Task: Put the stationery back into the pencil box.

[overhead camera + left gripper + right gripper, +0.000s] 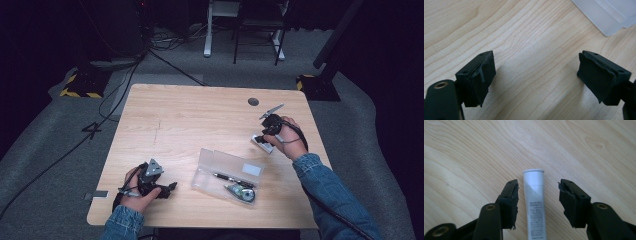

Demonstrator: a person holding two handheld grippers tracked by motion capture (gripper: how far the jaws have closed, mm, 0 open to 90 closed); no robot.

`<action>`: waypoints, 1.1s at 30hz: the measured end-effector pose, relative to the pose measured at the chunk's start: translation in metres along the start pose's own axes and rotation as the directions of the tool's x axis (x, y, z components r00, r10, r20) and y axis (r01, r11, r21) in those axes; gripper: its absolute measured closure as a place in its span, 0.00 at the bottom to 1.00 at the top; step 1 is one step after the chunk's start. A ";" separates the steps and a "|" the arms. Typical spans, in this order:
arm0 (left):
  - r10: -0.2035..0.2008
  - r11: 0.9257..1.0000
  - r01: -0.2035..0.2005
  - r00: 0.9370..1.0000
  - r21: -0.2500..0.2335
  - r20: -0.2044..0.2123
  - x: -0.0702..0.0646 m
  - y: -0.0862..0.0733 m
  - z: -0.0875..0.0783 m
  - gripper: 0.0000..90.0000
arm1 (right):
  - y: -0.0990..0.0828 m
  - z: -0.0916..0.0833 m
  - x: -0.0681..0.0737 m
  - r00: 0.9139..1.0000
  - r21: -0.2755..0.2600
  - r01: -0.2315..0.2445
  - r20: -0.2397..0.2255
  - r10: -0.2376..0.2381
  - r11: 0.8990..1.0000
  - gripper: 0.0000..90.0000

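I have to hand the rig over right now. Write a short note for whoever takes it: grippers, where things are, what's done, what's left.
Right gripper: jaws apart, straddling the white tube lying on the table; pads not on it yet.
Left gripper: open, nothing between its jaws, near the table's front left.
Clear case: lid open, mid-table, with a pen and a tape dispenser inside.
Done: right gripper lined up on the tube.
Left, probably: grip the tube and put it in the case.

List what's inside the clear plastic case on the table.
Inside the open clear case: a dark pen and a rounded grey-green item, too small to identify. Frosted plastic blurs details; anything beneath them can't be seen.
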State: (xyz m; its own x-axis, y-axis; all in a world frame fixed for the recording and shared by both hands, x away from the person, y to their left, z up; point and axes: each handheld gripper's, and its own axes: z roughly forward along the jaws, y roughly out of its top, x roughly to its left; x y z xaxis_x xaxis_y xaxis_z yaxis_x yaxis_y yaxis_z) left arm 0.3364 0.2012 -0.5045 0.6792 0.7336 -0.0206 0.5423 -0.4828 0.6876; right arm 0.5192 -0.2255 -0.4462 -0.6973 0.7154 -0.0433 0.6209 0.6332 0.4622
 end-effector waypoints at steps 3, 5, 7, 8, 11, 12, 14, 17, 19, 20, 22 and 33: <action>0.000 1.000 0.000 1.000 0.000 0.000 0.000 0.000 0.000 0.16 | -0.003 0.005 -0.004 1.000 0.030 -0.009 -0.001 0.009 1.000 0.58; 0.000 1.000 0.000 1.000 0.000 0.000 0.000 0.000 0.000 0.16 | -0.004 0.008 -0.005 1.000 0.046 -0.017 -0.004 0.017 0.999 0.59; 0.000 1.000 0.000 1.000 0.000 0.000 0.000 0.000 0.000 0.16 | -0.006 0.009 -0.005 1.000 0.058 -0.025 -0.007 0.025 0.998 0.60; 0.000 1.000 0.000 1.000 0.000 0.000 0.000 0.000 0.000 0.16 | -0.006 0.009 -0.005 1.000 0.065 -0.025 -0.010 0.026 0.998 0.60; 0.000 1.000 0.000 1.000 0.000 -0.001 0.000 0.000 0.000 0.16 | -0.007 0.010 -0.004 1.000 0.096 -0.023 -0.018 0.025 0.995 0.62; 0.000 1.000 0.000 1.000 0.000 0.000 0.000 0.000 0.000 0.16 | -0.007 0.011 -0.003 0.999 0.106 -0.023 -0.021 0.025 0.994 0.63; 0.000 1.000 0.000 1.000 0.000 -0.001 0.000 0.000 0.000 0.16 | -0.008 0.012 -0.003 0.999 0.142 -0.023 -0.030 0.027 0.990 0.64; 0.000 1.000 0.000 1.000 0.000 0.000 0.000 0.000 0.000 0.16 | -0.011 0.015 -0.002 0.999 0.194 -0.020 -0.036 0.028 0.981 0.66; 0.000 1.000 0.000 1.000 0.000 -0.001 0.000 0.000 0.000 0.16 | -0.011 0.014 -0.003 0.999 0.208 -0.021 -0.035 0.029 0.978 0.71; 0.000 1.000 0.000 1.000 0.000 0.000 0.000 0.000 0.000 0.16 | -0.011 0.013 -0.003 0.999 0.212 -0.020 -0.037 0.029 0.977 0.73; 0.000 1.000 0.000 1.000 0.000 0.000 0.000 0.000 0.000 0.16 | -0.010 0.013 -0.003 0.999 0.214 -0.020 -0.040 0.029 0.977 0.76; 0.000 1.000 0.000 1.000 0.000 0.000 0.000 0.000 0.000 0.16 | -0.010 0.013 -0.001 1.000 0.209 -0.003 -0.022 0.008 0.978 0.79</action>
State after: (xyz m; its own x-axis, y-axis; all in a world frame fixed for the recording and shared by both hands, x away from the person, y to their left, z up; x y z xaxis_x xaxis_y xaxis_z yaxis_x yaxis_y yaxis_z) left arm 0.3364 0.2012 -0.5045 0.6790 0.7338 -0.0207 0.5425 -0.4826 0.6876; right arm 0.5187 -0.2285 -0.4623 -0.7005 0.7134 -0.0200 0.6838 0.6789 0.2674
